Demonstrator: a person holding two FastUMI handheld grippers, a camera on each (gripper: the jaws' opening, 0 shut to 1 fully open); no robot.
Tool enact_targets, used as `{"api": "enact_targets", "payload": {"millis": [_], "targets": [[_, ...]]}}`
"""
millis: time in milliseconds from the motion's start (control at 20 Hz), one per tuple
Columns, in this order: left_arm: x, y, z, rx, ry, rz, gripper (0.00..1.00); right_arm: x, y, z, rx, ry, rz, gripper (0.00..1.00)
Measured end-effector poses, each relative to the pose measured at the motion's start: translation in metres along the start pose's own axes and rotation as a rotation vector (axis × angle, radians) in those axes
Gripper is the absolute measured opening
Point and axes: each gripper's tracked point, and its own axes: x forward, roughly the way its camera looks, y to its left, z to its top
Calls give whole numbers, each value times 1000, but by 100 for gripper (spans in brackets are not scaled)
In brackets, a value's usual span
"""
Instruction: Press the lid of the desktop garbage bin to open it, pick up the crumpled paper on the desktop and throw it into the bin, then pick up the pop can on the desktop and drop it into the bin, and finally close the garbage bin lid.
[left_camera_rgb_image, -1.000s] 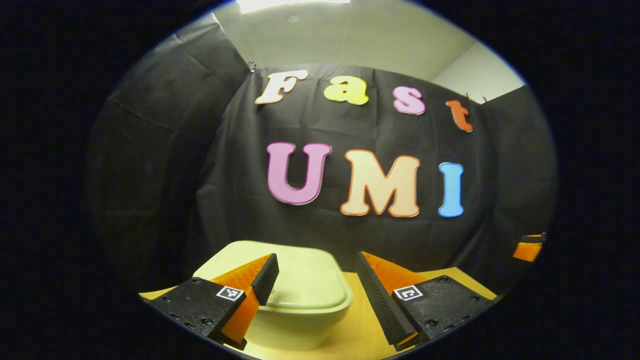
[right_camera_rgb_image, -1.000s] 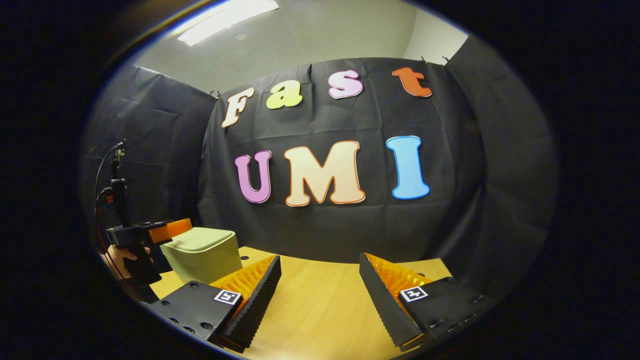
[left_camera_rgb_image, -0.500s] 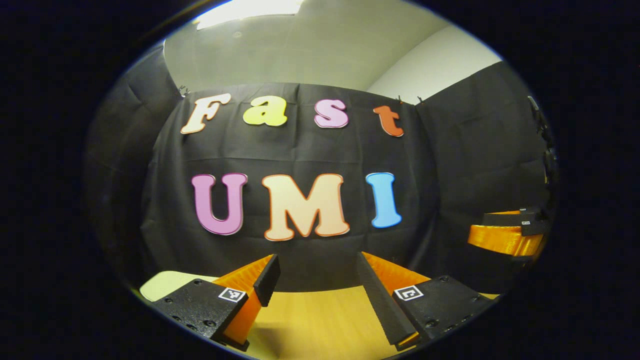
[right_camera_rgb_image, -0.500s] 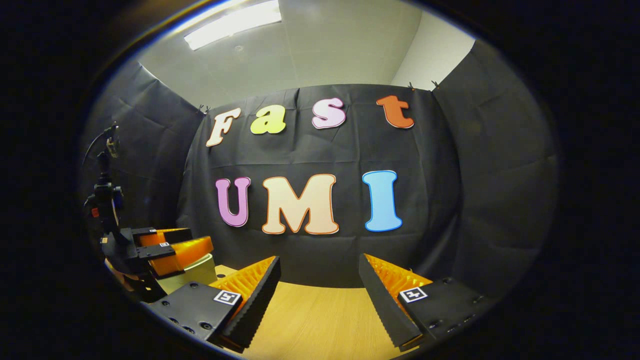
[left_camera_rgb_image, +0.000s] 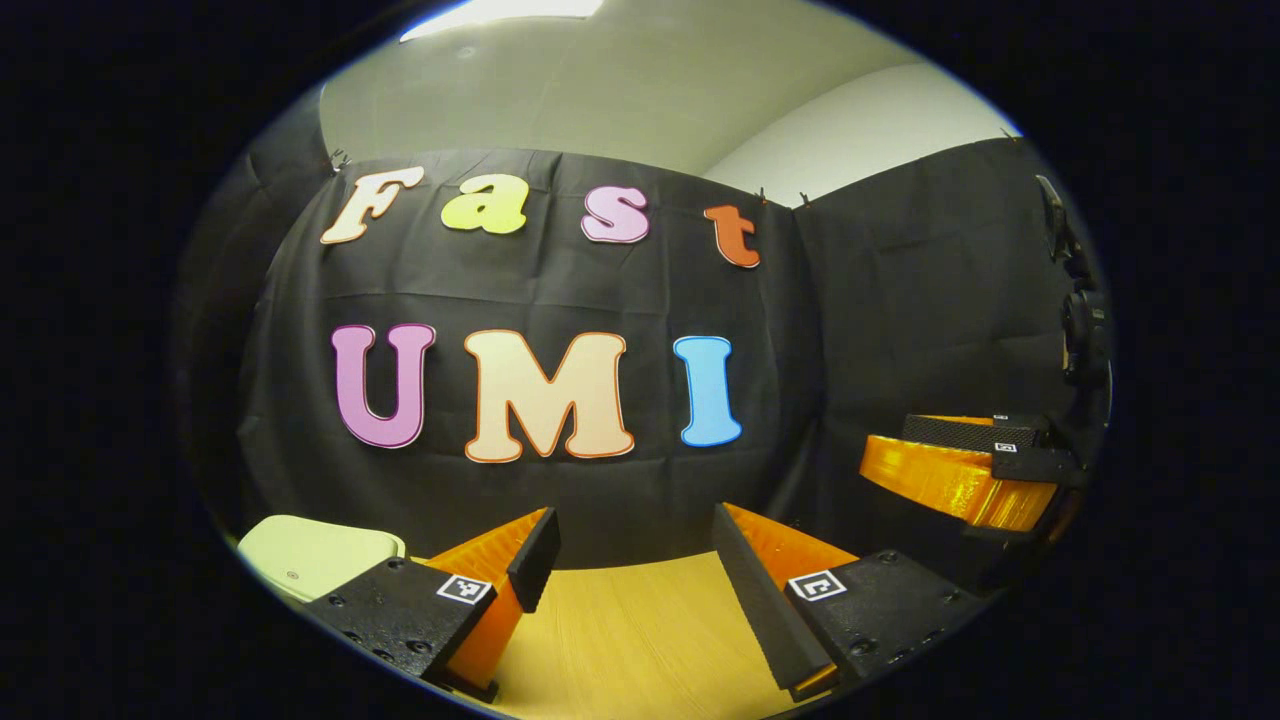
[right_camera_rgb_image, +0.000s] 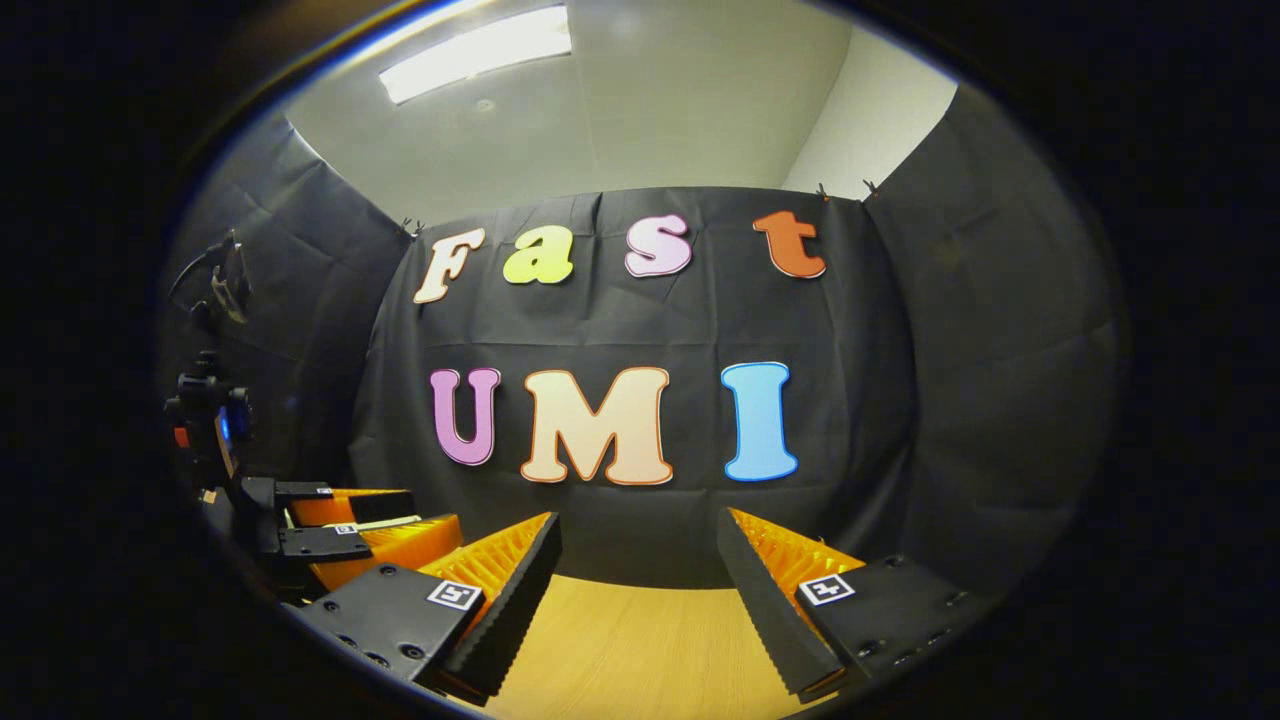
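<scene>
The pale green garbage bin (left_camera_rgb_image: 310, 553) sits at the lower left of the left gripper view with its lid down, partly behind my left finger. My left gripper (left_camera_rgb_image: 632, 590) stands open over the wooden table (left_camera_rgb_image: 620, 640), nothing between its fingers. My right gripper (right_camera_rgb_image: 640, 590) is also open and empty above the table (right_camera_rgb_image: 640, 650). The right gripper (left_camera_rgb_image: 965, 470) appears off to the right in the left gripper view. At the left of the right gripper view, the left gripper (right_camera_rgb_image: 340, 530) is held level.
The black cloth wall (right_camera_rgb_image: 640, 330) closes the booth at the back and on both sides. A camera rig with cables (right_camera_rgb_image: 205, 400) rises over the left gripper.
The left gripper has swung right, off the bin, which slid from between its fingers to the far lower left. The right gripper view has tilted upward and the bin has dropped behind the left gripper there.
</scene>
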Motion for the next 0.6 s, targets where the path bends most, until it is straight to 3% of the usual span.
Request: {"api": "enact_targets", "payload": {"millis": [600], "targets": [[-6,6,4,-8,19,-4,92,-8,5,0,-7,-4,-8,99]]}}
